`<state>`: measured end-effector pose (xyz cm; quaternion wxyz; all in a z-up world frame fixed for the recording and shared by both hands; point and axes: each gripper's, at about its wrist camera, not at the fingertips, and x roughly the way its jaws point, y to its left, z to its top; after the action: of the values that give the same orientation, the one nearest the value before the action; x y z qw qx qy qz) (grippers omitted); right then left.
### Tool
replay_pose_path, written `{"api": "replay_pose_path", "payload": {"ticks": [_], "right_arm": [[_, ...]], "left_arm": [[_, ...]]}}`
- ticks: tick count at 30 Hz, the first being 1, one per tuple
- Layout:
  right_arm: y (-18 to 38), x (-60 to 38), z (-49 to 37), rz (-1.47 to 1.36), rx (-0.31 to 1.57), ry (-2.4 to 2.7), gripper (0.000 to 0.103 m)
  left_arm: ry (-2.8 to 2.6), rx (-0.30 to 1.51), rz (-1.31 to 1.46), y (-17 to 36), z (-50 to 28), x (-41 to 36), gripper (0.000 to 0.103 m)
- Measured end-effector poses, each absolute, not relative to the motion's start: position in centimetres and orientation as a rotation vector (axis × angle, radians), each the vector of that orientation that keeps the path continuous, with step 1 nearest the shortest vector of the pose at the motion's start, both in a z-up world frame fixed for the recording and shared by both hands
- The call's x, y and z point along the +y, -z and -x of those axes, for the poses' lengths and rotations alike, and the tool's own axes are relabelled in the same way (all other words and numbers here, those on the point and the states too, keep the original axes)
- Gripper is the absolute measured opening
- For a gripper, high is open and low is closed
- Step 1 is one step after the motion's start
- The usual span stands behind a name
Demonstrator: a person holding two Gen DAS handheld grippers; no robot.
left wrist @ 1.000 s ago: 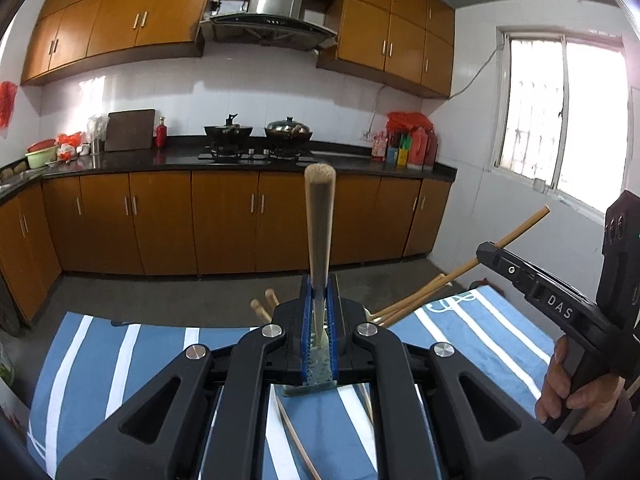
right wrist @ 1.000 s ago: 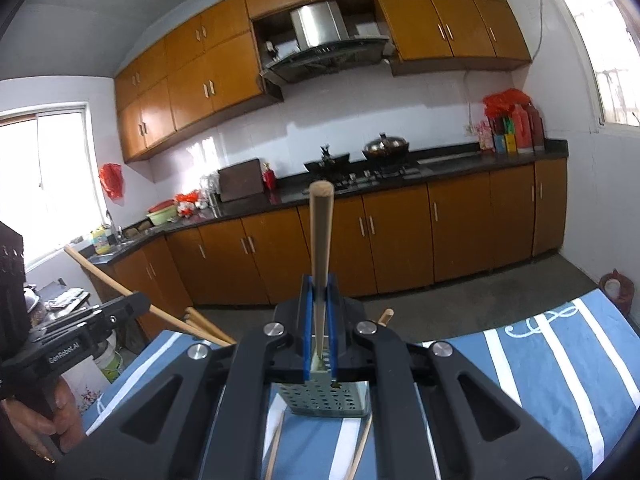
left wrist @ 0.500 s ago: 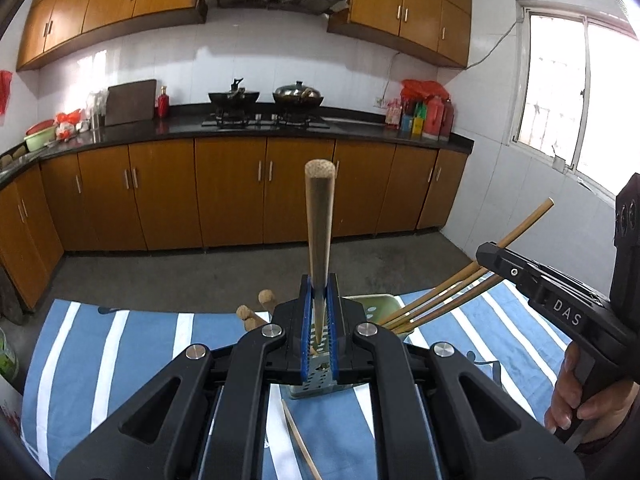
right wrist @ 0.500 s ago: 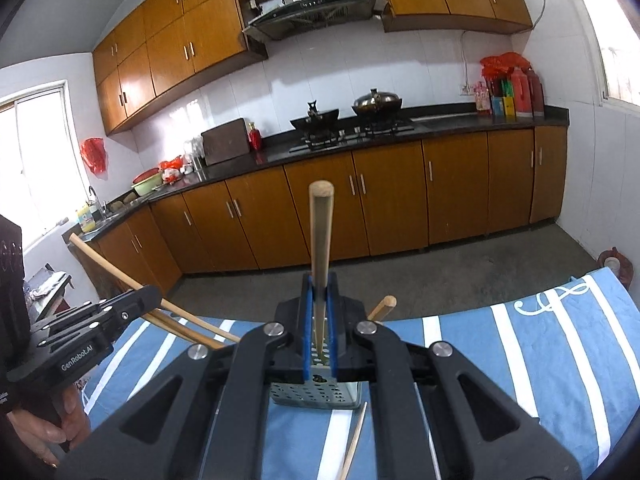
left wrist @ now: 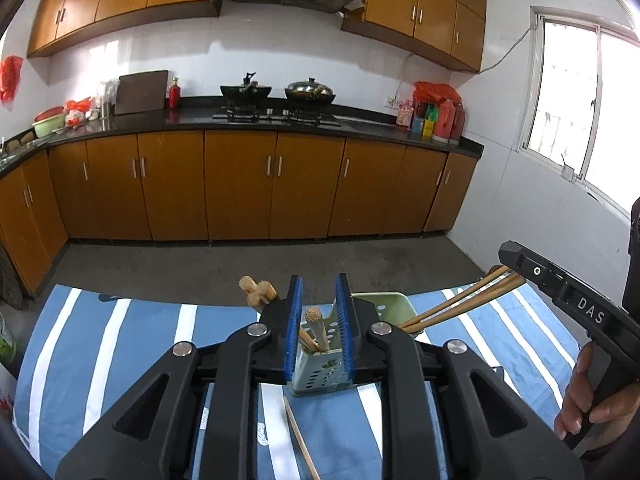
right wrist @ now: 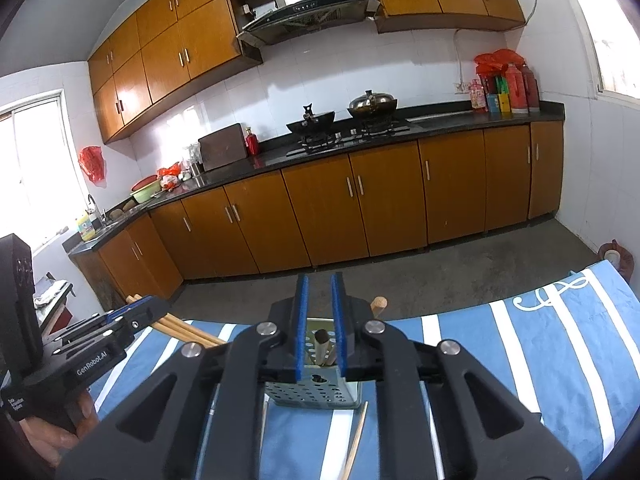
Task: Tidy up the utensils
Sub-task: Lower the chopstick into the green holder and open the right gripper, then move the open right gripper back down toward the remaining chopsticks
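A pale green perforated utensil holder (left wrist: 320, 376) stands on the blue striped cloth (left wrist: 120, 340); it also shows in the right wrist view (right wrist: 312, 394). Wooden chopsticks (left wrist: 316, 330) stand in its near compartment, between the blue pads of my open left gripper (left wrist: 320, 304). More chopsticks (left wrist: 460, 300) lean out of the holder's right side toward the right gripper body. My right gripper (right wrist: 320, 300) is open above the holder, with a chopstick (right wrist: 322, 344) standing in it below. One loose chopstick (left wrist: 300, 436) lies on the cloth in front; the right wrist view shows it too (right wrist: 356, 440).
Two wooden handle ends (left wrist: 256, 290) stick up behind the left gripper. The cloth-covered table ends at a grey floor (left wrist: 280, 260). Kitchen cabinets (left wrist: 240, 184) and a stove line the far wall. A window (left wrist: 580, 100) is on the right.
Both grippers were shut on upright chopsticks, lowered toward the holder, and have opened. The chopsticks now stand in the holder.
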<state>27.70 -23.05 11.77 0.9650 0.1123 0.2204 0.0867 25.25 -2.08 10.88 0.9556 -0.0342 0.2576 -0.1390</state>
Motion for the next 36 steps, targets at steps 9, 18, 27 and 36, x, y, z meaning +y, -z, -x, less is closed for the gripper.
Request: {"api": "replay_pose_path", "payload": {"ticks": [9, 18, 27, 36], "right_arm": [[-12.0, -24.5, -21.8, -0.192, 0.376, -0.134, 0.021], [-2.0, -25.5, -18.5, -0.227, 0.602, -0.072, 0.025], [7.9, -20.6, -17.1, -0.226, 0.838, -0.122, 0.025], [9.4, -17.9, -17.3, -0.163, 0.871, -0.113, 0.023]], "left_arm": [[0.259, 0.47, 0.075, -11.5, -21.4, -0.3, 0.023], [0.195, 0.632, 0.093, -3.6, -18.3, 1.4, 0.03], [0.135, 0.797, 0.155, 4.4, -17.1, 1.0, 0.03], [0.127, 0.842, 0.158, 6.4, -16.2, 1.2, 0.03]]}}
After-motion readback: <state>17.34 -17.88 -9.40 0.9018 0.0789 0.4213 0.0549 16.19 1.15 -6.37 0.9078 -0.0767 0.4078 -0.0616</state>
